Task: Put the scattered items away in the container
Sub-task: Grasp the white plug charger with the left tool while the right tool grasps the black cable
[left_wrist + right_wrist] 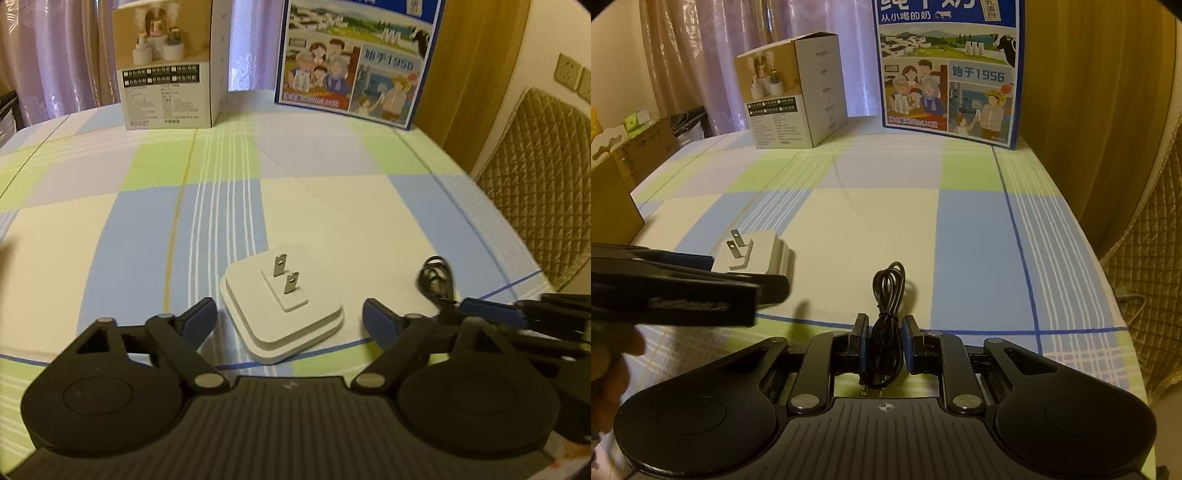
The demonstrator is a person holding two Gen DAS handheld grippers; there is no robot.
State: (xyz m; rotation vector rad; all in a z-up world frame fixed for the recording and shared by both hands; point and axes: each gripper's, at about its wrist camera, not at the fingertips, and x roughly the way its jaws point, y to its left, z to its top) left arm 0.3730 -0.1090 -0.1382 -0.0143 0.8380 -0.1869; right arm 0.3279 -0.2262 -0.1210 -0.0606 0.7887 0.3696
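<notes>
Right gripper has its pads pressed onto the bundled black cable, ready for lifting. Left gripper stands wide around the white plug adapter without touching it, prongs up. Small open box waits at eleven o'clock on the worktop.

A white square plug adapter lies flat, two prongs pointing up. Beside it lies a bundled black cable, tied at mid-length.
</notes>
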